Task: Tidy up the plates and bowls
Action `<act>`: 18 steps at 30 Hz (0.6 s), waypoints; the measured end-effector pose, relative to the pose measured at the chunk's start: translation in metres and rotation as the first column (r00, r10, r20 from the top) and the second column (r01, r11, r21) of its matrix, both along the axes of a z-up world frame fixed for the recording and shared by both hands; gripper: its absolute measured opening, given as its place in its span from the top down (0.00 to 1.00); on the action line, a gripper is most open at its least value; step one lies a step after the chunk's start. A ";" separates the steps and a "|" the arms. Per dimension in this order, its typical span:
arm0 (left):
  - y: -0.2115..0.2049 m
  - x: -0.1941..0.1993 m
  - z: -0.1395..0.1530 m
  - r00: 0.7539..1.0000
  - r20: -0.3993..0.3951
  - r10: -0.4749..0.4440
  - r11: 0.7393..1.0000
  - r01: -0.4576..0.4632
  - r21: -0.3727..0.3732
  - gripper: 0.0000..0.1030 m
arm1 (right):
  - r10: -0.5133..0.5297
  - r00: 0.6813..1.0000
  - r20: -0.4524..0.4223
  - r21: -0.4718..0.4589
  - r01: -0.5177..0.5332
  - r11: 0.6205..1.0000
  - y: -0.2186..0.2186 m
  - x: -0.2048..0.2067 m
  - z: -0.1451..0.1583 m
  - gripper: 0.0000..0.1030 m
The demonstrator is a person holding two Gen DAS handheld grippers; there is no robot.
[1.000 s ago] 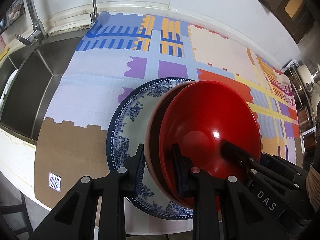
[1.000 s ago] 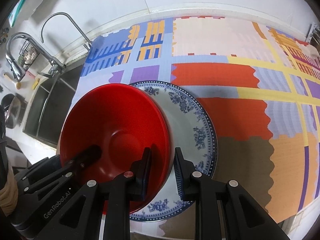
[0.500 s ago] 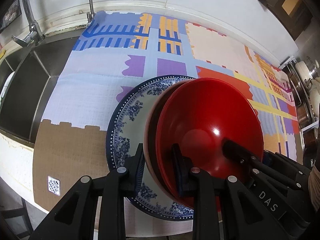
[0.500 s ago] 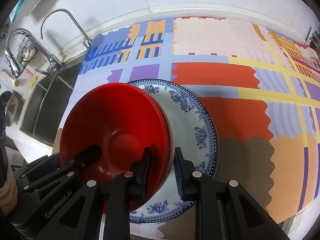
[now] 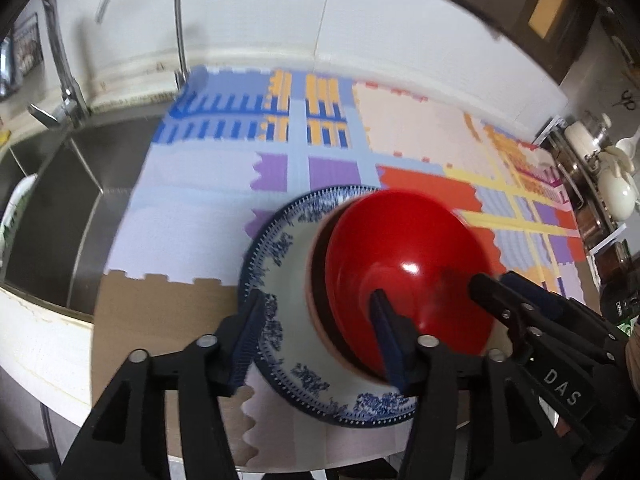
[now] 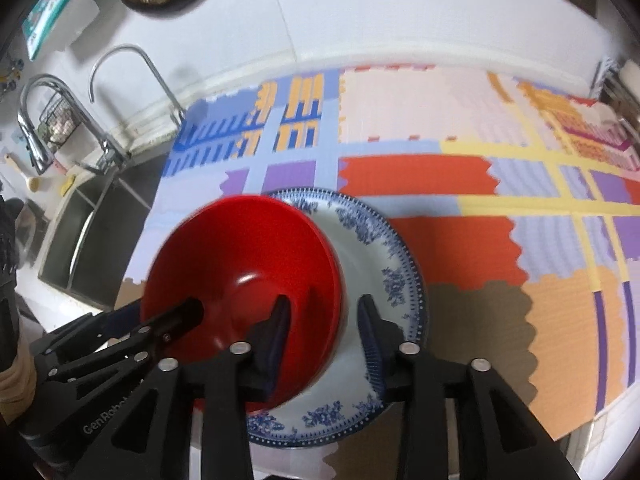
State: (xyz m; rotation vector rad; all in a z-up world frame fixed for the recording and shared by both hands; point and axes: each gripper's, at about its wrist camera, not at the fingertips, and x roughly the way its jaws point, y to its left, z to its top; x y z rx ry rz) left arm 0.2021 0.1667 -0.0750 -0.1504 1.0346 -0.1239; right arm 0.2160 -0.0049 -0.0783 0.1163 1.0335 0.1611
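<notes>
A red bowl (image 5: pixel 404 256) is nested in another bowl of the same kind, whose pink-brown rim (image 5: pixel 314 296) shows beneath it. Both sit on a blue-and-white floral plate (image 5: pixel 280 264) on the patterned mat. My left gripper (image 5: pixel 316 328) is open, its fingers apart on either side of the bowls' left rim. My right gripper (image 6: pixel 324 336) is open too, its fingers astride the right rim of the red bowl (image 6: pixel 248 272) above the plate (image 6: pixel 384 264). Each view shows the other gripper reaching into the bowl.
A steel sink (image 5: pixel 60 208) with faucets (image 5: pixel 64 92) lies left of the colourful mat (image 5: pixel 420 136). A rack with white crockery (image 5: pixel 612 184) stands at the far right. The counter's front edge (image 5: pixel 44 352) is close below the plate.
Both grippers have opened and let go of the bowl rims they were pinching. The bowls now rest on the plate, and both cameras have pulled back and up.
</notes>
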 end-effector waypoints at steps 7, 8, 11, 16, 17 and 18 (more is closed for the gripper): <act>0.000 -0.046 0.037 0.981 0.193 -0.013 0.995 -0.007 0.101 0.25 | -0.068 0.980 0.189 -0.061 0.081 0.995 -0.006 -0.053 0.037 0.37; -0.001 -0.054 0.041 0.975 0.222 -0.017 0.994 -0.008 0.113 0.22 | -0.067 0.974 0.216 -0.067 0.084 0.994 -0.007 -0.062 0.042 0.33; -0.005 -0.074 0.053 0.961 0.277 -0.024 0.992 -0.012 0.128 0.20 | -0.068 0.959 0.276 -0.065 0.089 0.994 -0.011 -0.083 0.053 0.26; -0.008 -0.108 0.065 0.934 0.357 0.008 0.991 -0.056 0.125 0.12 | -0.079 0.930 0.359 -0.057 0.107 0.993 -0.022 -0.116 0.068 0.18; -0.009 -0.116 0.067 0.926 0.378 0.016 0.989 -0.069 0.128 0.10 | -0.081 0.926 0.370 -0.057 0.109 0.992 -0.023 -0.122 0.071 0.16; -0.011 -0.124 0.070 0.918 0.396 0.020 0.988 -0.079 0.134 0.09 | -0.080 0.919 0.385 -0.058 0.111 0.992 -0.026 -0.129 0.073 0.15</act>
